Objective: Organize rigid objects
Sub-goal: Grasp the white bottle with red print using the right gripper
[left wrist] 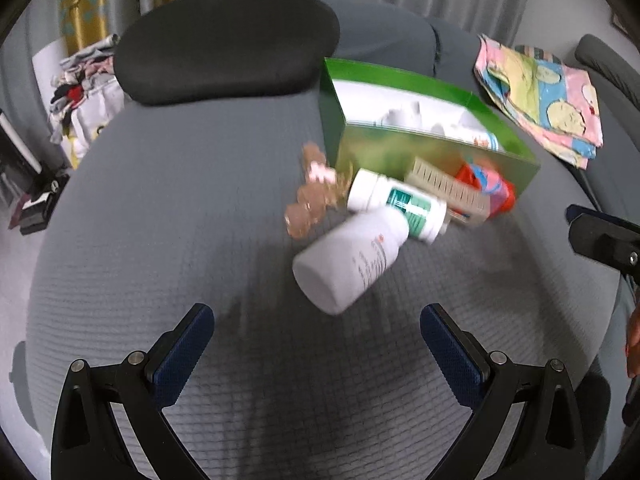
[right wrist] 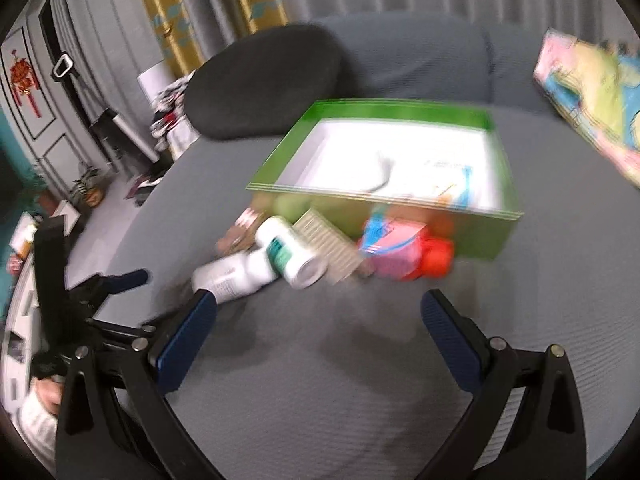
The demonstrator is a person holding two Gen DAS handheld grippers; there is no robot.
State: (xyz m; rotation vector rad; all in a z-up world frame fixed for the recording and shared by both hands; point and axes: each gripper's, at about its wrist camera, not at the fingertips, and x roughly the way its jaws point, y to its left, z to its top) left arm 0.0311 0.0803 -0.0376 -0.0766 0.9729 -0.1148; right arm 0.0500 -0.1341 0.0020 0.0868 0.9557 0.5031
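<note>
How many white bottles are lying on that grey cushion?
2: a plain white bottle nearest the left gripper, and a green-labelled bottle touching it, nearer the green box. Others may hide inside.

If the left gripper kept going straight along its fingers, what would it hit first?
Most likely the plain white bottle lying on the grey cushion, the nearest item ahead of the open left gripper; depth is uncertain.

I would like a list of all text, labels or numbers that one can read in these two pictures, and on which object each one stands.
No text can be read in either view.
White bottle: grey print lines, too small and blurred.
Bottle with green label: label blurred.
Green box: blurred print inside.
Red and pink item: blurred.
Red wall hanging: no characters legible.
</note>
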